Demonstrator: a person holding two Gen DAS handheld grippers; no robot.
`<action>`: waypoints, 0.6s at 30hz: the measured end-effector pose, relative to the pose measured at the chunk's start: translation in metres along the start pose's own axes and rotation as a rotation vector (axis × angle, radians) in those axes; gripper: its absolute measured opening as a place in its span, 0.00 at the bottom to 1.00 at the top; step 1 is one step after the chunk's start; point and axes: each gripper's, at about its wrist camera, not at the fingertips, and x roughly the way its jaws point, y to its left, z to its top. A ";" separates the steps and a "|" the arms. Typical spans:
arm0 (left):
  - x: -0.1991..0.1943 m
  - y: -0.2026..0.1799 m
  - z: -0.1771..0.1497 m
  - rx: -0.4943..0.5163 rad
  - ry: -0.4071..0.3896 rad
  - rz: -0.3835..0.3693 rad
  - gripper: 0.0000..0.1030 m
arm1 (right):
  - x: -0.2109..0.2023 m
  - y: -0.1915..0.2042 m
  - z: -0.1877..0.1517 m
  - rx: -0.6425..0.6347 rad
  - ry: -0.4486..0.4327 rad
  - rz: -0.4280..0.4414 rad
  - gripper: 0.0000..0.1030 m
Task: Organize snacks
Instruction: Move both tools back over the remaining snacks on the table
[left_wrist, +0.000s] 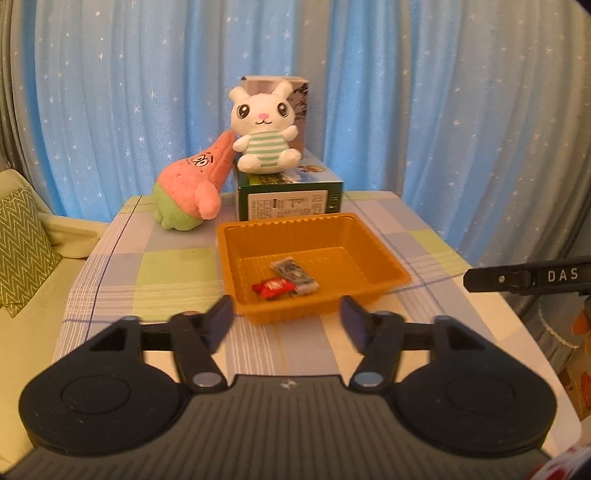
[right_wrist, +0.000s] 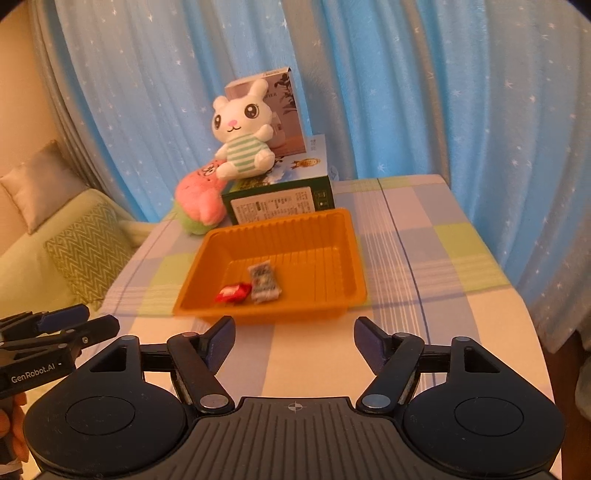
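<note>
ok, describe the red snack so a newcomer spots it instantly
On the checked tablecloth sits an orange tray, in front of a green box. Two wrapped snacks lie inside near its front wall. The red snack is the smaller one, left of the pale wrapper, touching it.

Blue star-dotted curtains hang across the whole back; a pale green sofa with a zigzag cushion sits left; a checked cloth covers the table; warm, dim light.
</note>
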 end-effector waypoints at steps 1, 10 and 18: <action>-0.009 -0.003 -0.006 0.001 -0.005 -0.005 0.67 | -0.011 0.001 -0.008 0.006 -0.007 0.001 0.69; -0.060 -0.010 -0.067 -0.039 0.067 -0.029 0.71 | -0.067 0.010 -0.104 -0.001 0.020 -0.035 0.69; -0.079 0.014 -0.119 -0.072 0.158 0.012 0.72 | -0.084 0.019 -0.171 0.014 0.072 -0.042 0.69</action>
